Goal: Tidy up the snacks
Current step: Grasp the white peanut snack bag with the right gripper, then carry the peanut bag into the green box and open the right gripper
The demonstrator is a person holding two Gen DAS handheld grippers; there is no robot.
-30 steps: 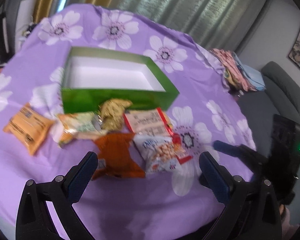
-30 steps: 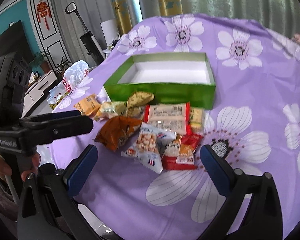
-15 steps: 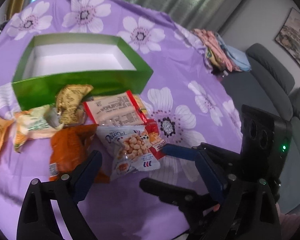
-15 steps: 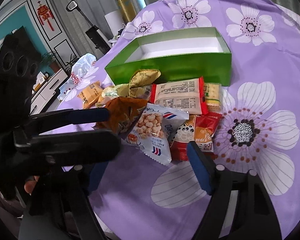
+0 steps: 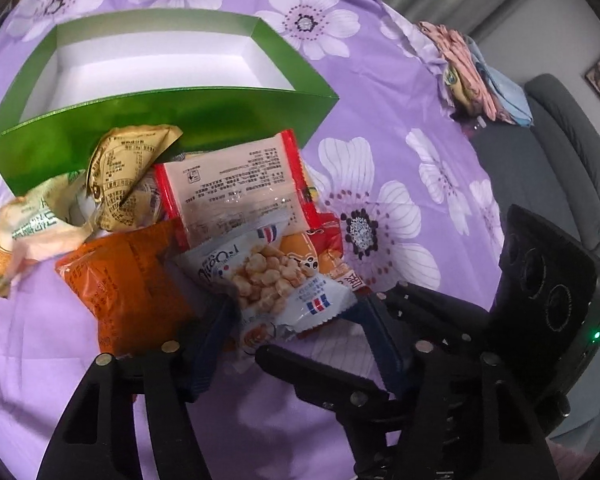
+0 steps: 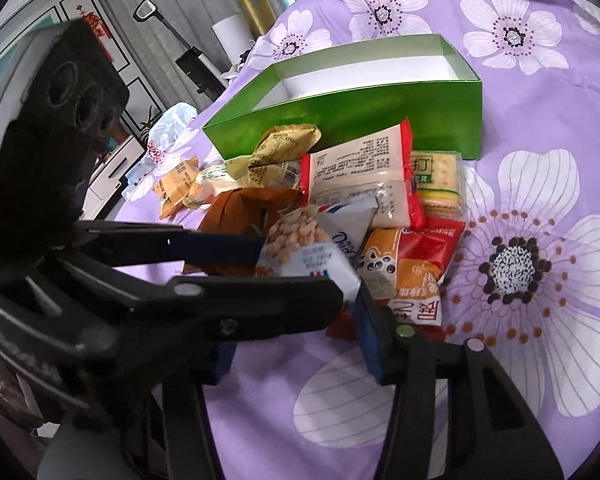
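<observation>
I see the left gripper [image 5: 296, 320] spread wide around the near end of the white puffed-snack bag [image 5: 276, 280], fingers either side, no squeeze visible. Right gripper [image 6: 300, 344] also wide, just beside it. Snack pile sits against the green box [image 5: 180, 120] on the purple cloth [image 5: 400, 160].

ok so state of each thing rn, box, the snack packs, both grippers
green box: open, nothing visible inside
white popcorn pack: sealed, on top of the pile, between the left gripper's fingers
orange pack: sealed, crumpled, lying flat
red-edged pack: sealed, back side up, leaning on the box
cracker pack: sealed, lying flat
left gripper: open, around the popcorn pack
right gripper: open, empty
</observation>
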